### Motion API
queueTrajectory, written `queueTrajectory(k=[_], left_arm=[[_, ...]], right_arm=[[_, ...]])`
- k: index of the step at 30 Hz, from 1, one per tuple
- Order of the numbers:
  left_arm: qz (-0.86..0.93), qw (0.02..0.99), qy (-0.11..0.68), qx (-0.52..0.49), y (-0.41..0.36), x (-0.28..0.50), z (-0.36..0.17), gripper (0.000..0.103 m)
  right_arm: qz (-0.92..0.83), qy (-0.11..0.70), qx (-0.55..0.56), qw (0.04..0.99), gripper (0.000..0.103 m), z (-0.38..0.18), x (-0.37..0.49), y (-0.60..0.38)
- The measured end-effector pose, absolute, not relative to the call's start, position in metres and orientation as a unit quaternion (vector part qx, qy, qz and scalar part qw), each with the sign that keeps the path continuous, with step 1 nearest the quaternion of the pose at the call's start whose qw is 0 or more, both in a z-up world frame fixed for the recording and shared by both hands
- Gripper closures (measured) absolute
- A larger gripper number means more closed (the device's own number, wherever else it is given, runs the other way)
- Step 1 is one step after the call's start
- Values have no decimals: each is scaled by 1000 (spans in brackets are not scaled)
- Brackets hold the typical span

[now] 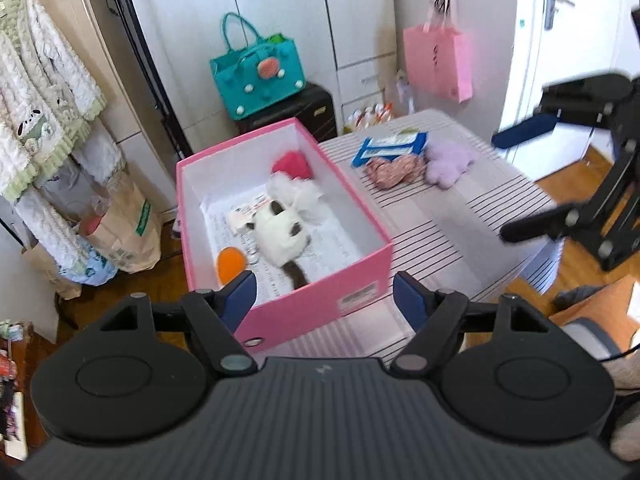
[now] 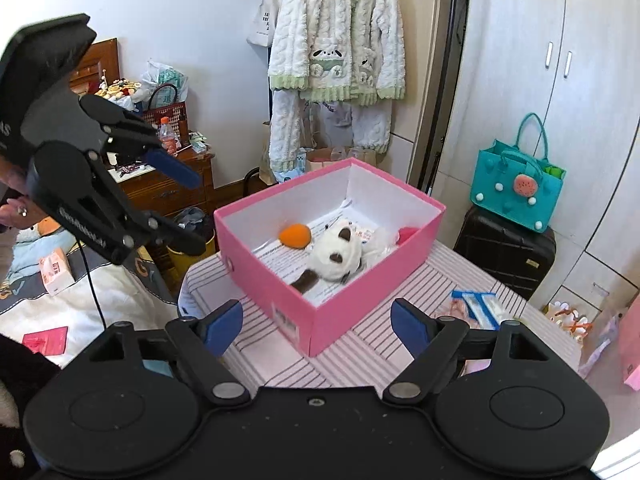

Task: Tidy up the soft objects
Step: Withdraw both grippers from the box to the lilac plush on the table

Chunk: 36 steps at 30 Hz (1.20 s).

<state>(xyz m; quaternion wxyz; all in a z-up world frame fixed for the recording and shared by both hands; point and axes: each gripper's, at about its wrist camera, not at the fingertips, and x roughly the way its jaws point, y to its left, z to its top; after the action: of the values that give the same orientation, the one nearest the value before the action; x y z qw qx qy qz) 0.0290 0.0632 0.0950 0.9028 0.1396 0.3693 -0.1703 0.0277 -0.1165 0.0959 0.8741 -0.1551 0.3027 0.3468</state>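
Hovering with jaws wide and empty, the left gripper (image 1: 325, 296) hangs over the near end of the pink box (image 1: 320, 288) on the striped table (image 1: 460, 232); the right gripper (image 2: 316, 322) is likewise spread, holding nothing. Inside the box lie a white plush (image 1: 280, 232), an orange ball (image 1: 230, 265) and a red toy (image 1: 292, 164). Beside it on the table sit a purple plush (image 1: 448, 164), a scrunchie (image 1: 394, 172) and a wipes pack (image 1: 392, 146)
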Motion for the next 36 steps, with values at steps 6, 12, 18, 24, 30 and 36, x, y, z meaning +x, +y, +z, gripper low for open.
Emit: queueTrajectory(k=[6, 12, 18, 24, 30, 36], left_arm=[[-191, 910, 348, 122, 44, 19, 76, 19], [-204, 914, 335, 98, 29, 15, 51, 19], [-213, 922, 315, 70, 14, 16, 36, 18], [-217, 928, 299, 58, -7, 32, 21, 18], [-234, 921, 309, 28, -32, 58, 4, 18], [-260, 908, 328, -6, -60, 86, -7, 18]], right_arm=[[338, 301, -133, 882, 17, 73, 9, -134], [315, 301, -123, 892, 17, 52, -1, -154], [303, 307, -95, 897, 17, 34, 7, -179], [290, 301, -87, 904, 17, 14, 22, -199], [262, 289, -100, 915, 17, -8, 42, -218], [231, 265, -130, 927, 16, -30, 69, -244]])
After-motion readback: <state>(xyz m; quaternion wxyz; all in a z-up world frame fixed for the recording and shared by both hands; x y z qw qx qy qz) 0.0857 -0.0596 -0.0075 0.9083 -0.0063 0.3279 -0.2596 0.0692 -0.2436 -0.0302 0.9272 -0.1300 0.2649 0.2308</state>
